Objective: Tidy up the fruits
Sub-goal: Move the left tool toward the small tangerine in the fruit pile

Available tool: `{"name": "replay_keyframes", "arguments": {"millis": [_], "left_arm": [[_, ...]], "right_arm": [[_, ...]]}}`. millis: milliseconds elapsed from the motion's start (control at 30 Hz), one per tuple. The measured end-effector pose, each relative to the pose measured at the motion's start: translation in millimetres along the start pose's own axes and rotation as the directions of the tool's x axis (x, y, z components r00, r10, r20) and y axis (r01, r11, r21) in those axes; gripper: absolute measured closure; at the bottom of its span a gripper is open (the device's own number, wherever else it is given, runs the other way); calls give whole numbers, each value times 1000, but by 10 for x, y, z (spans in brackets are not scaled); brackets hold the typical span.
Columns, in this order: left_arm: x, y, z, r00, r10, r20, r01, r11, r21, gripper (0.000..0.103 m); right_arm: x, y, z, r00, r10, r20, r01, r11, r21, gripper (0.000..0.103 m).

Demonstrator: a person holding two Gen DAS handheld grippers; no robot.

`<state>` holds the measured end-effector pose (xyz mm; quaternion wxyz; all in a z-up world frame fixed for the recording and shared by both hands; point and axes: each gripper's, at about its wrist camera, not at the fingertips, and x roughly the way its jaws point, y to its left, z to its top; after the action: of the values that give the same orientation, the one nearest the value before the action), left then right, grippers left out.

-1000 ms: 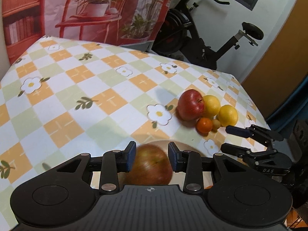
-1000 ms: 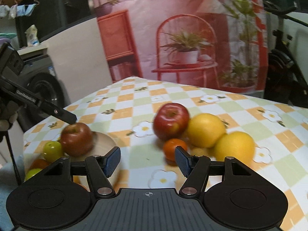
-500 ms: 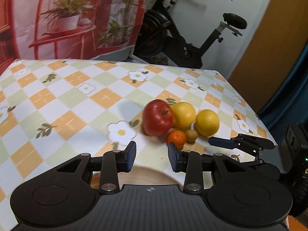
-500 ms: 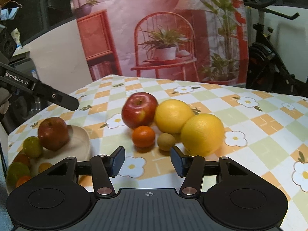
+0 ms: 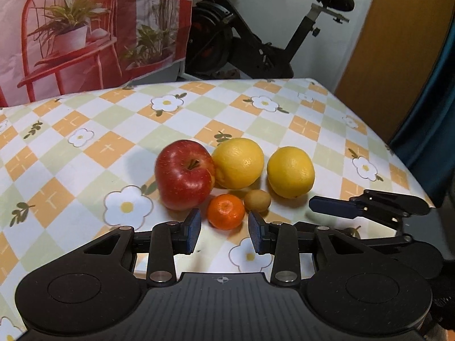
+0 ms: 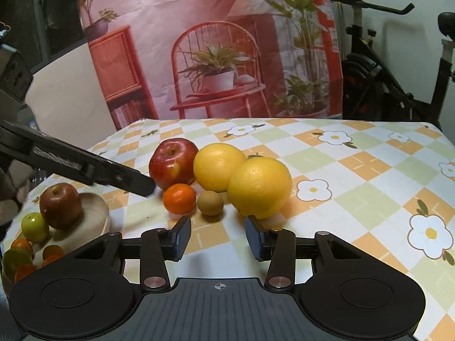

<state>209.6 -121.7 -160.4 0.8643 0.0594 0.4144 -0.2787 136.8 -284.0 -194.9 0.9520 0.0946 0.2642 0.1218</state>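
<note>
Loose on the checked cloth lie a red apple (image 5: 184, 177), two yellow oranges (image 5: 238, 163) (image 5: 290, 172), a mandarin (image 5: 225, 211) and a kiwi (image 5: 257, 200). My left gripper (image 5: 224, 228) is open, its blue pads just short of the mandarin, nothing between them. My right gripper (image 6: 217, 234) is closing its jaws with nothing between them; the kiwi (image 6: 210, 203) and mandarin (image 6: 179, 199) lie just ahead, and the near orange (image 6: 260, 186) is by the right fingertip. A wooden plate (image 6: 98, 213) at the left holds a dark red apple (image 6: 60, 206), a green fruit (image 6: 34, 227) and small oranges.
The table's right edge runs close behind the right gripper (image 5: 341, 207) in the left wrist view. One left gripper finger (image 6: 113, 174) reaches in over the plate side. An exercise bike (image 5: 256, 48) and a printed backdrop (image 6: 216, 56) stand beyond the far edge.
My left gripper has swung from over the plate and its apple across to the loose fruit. My right gripper has drawn nearer the pile and its jaws have narrowed.
</note>
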Motion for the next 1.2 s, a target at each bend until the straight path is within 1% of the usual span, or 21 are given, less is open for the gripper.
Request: {"name": "replay_keyframes", "arguments": {"millis": [267,633,800,933,1200], "left_arm": [[159,-56,11,998,44,-33,-44,999,4,64],[302,-74,47,996,69,-47,-71,997,-33,63],[336,-94,53,996,73,-42,-74,996,-43,64],[338,-115,43,996,75,-39,-76,997,-25,66],[255,-141,14,998,59,-22,-59,998,-1,67]], "right_arm": [[-41,-86,-18,999,11,30,-12,999,48,63],[-23,-98,-15,999,29,26,-31,998,55,63],[-15,-92,-26,999,29,24,-31,998,56,63],[-13,-87,-25,999,29,22,-30,998,56,63],[-15,-84,-27,999,26,26,-28,998,53,63]]}}
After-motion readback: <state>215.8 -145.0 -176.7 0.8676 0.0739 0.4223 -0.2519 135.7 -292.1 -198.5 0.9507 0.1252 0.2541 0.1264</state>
